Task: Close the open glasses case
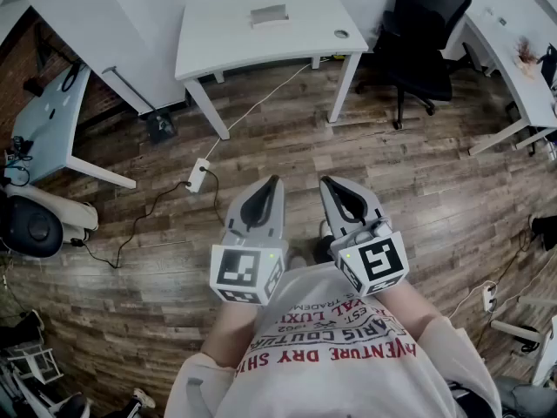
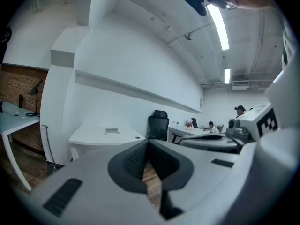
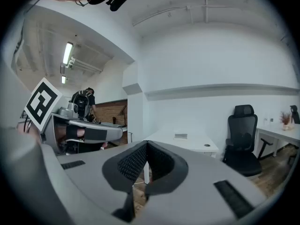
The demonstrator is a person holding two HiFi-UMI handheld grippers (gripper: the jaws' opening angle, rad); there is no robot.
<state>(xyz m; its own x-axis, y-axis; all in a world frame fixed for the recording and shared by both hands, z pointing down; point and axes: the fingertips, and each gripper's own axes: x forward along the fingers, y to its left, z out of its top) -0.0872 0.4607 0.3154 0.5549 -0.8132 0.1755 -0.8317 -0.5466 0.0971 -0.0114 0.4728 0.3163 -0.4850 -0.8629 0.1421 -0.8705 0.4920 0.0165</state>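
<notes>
The task has not begun. The person stands on the wooden floor (image 1: pixel 418 190) and holds both tools close to the chest, low in the middle of the head view. The left gripper (image 1: pixel 275 181) has its jaws pressed together at the tips, with nothing between them; only floor shows through the slit behind them. The right gripper (image 1: pixel 326 182), just beside it, is closed the same way and is also empty.

The glasses case (image 1: pixel 270 14) appears to be the small grey thing lying near the middle of the white desk (image 1: pixel 218 50) at the top centre of the head view, well apart from both grippers. It is too small to tell whether its lid is up. The step in hand is therefore judged to be the approach: walk to that desk, bring the grippers over the case, and part one pair of jaws or use a closed tip to push the lid down.

At the left edge of the head view stands a pale blue desk (image 1: pixel 48 120). Right of it, a power strip (image 1: pixel 198 174) lies on the boards, its cable running up toward the white desk. A small round disc (image 1: pixel 341 34) sits near that desk's right corner. A black chair (image 1: pixel 418 24) stands at the upper right, and another white desk (image 1: pixel 513 68) beyond it.
</notes>
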